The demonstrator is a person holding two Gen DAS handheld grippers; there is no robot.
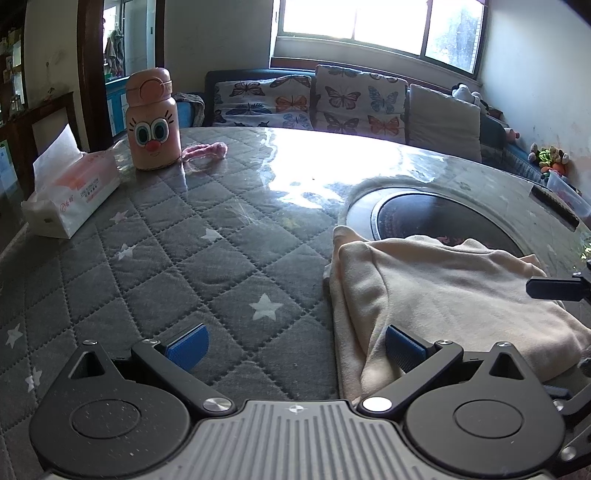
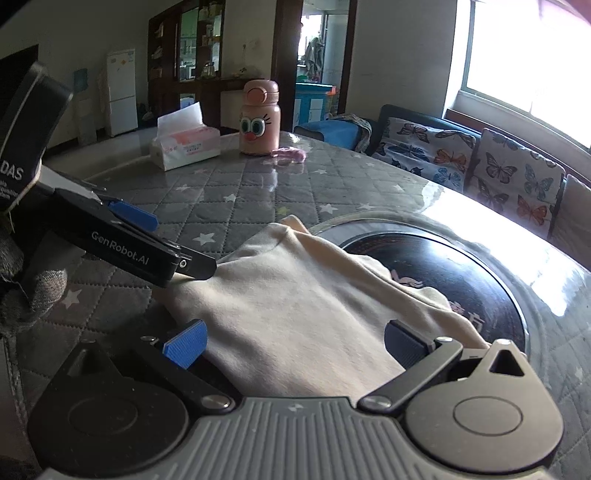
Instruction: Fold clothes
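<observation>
The left gripper point(image 1: 295, 349) is nearest in its own view, with both blue pads spread wide apart and nothing between them. Its left pad is over the grey quilted table cover point(image 1: 192, 266), and its right pad is over the left edge of the cream garment point(image 1: 443, 291); I cannot tell if this pad touches the cloth.

The right gripper point(image 2: 293, 345) is also spread wide, with nothing pinched. The cream cloth fills the space between and ahead of its two pads. In the right wrist view the left gripper comes in from the left side, and its black tip is just at the left edge of the garment. A person's hand in a grey knitted glove point(image 2: 22, 291) holds that tool.

The garment is folded into a thick, compact pile with several layers visible at its left edge. It lies on the near part of the table, partly on the quilted cover and partly over the near rim of a dark round inset plate point(image 1: 417, 214) in the table's middle.

Further away, near the far left edge of the table, there is a pack of paper tissues point(image 1: 70, 192) with one sheet standing up. Beside it stands a pink bottle with a cartoon face point(image 1: 152, 122), upright, and a small pink fluffy thing point(image 1: 207, 150) lies just to its right.

Behind the table there is a sofa with butterfly cushions point(image 1: 325, 103), under a bright window point(image 1: 376, 26).
</observation>
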